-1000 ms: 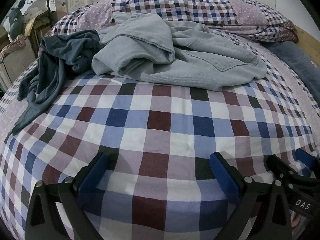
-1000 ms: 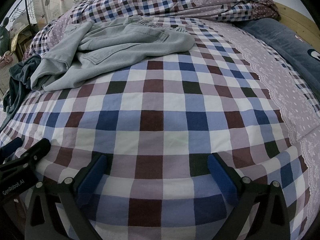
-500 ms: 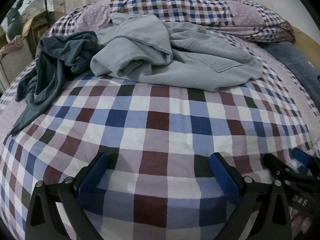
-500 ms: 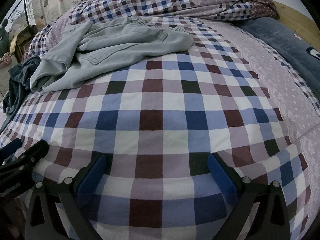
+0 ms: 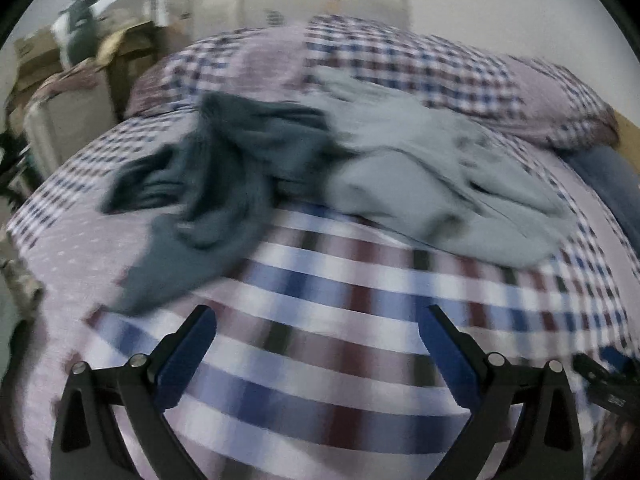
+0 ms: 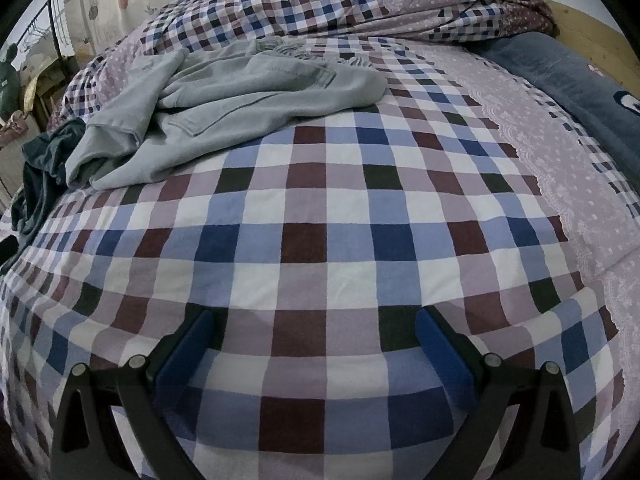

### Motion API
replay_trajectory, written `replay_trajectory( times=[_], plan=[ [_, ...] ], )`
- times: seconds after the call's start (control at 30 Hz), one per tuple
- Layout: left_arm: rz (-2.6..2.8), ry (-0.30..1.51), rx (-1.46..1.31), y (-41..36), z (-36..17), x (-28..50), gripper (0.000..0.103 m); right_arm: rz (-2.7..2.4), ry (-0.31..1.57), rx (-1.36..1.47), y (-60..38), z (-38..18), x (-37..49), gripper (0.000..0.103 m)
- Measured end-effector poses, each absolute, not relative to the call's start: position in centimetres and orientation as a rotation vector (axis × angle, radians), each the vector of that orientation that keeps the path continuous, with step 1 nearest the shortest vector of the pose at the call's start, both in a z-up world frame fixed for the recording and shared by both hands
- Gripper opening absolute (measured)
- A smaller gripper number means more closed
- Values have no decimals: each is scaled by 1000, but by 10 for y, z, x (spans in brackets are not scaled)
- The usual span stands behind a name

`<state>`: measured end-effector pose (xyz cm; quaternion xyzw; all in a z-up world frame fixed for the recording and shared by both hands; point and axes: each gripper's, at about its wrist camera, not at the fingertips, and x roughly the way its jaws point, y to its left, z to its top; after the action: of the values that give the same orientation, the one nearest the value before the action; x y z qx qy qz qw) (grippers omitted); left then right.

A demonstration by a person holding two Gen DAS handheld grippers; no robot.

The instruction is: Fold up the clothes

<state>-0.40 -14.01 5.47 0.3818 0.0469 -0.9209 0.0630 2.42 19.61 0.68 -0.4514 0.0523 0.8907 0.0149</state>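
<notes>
A crumpled light grey garment (image 5: 432,184) (image 6: 240,108) lies on the checked bedspread (image 5: 360,320) (image 6: 320,220), far from both grippers. A dark teal garment (image 5: 212,184) lies bunched to its left and shows at the left edge (image 6: 44,168) of the right wrist view. My left gripper (image 5: 316,316) is open with nothing between its blue pads, low over the bedspread and short of the teal garment. My right gripper (image 6: 314,320) is open and empty over bare checked cloth. The left wrist view is motion-blurred.
A rolled checked duvet (image 6: 340,4) lies across the head of the bed. A dark blue blanket (image 6: 580,80) runs along the right side by a wooden frame (image 6: 592,36). Furniture and boxes (image 5: 60,92) stand left of the bed. The other gripper's tip (image 5: 608,380) shows lower right.
My left gripper has swung left and forward, so both garments sit nearer and more central and the view blurs. The right gripper has barely moved. Both stay open.
</notes>
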Motion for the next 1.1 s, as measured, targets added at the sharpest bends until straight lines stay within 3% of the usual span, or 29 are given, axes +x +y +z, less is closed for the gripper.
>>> replay_trajectory(
  times=[0.23, 0.4, 0.53, 0.6, 0.67, 0.73, 0.83, 0.9, 1.1],
  plan=[
    [-2647, 427, 1064, -256, 60, 4, 103, 2835, 155, -1411, 188, 10, 27, 103],
    [-2597, 686, 1159, -290, 39, 2, 102, 2858, 153, -1415, 186, 11, 27, 103],
    [-2626, 642, 1174, -283, 34, -7, 101, 2878, 154, -1416, 185, 12, 27, 103],
    [-2636, 641, 1179, -280, 31, -14, 89, 2893, 155, -1414, 184, 14, 27, 103],
    [-2620, 641, 1198, -280, 27, -19, 52, 2909, 156, -1412, 184, 16, 28, 103],
    [-2602, 647, 1205, -281, 23, -22, 37, 2924, 155, -1409, 183, 17, 29, 103],
    [-2595, 746, 1205, -283, 21, -21, 6, 2954, 151, -1394, 181, 22, 30, 103],
    [-2651, 827, 1229, -272, 25, -19, 5, 2986, 146, -1378, 177, 27, 31, 103],
    [-3099, 812, 1255, -176, 66, 0, 5, 3139, 238, -1336, 169, 41, 39, 100]
  ],
)
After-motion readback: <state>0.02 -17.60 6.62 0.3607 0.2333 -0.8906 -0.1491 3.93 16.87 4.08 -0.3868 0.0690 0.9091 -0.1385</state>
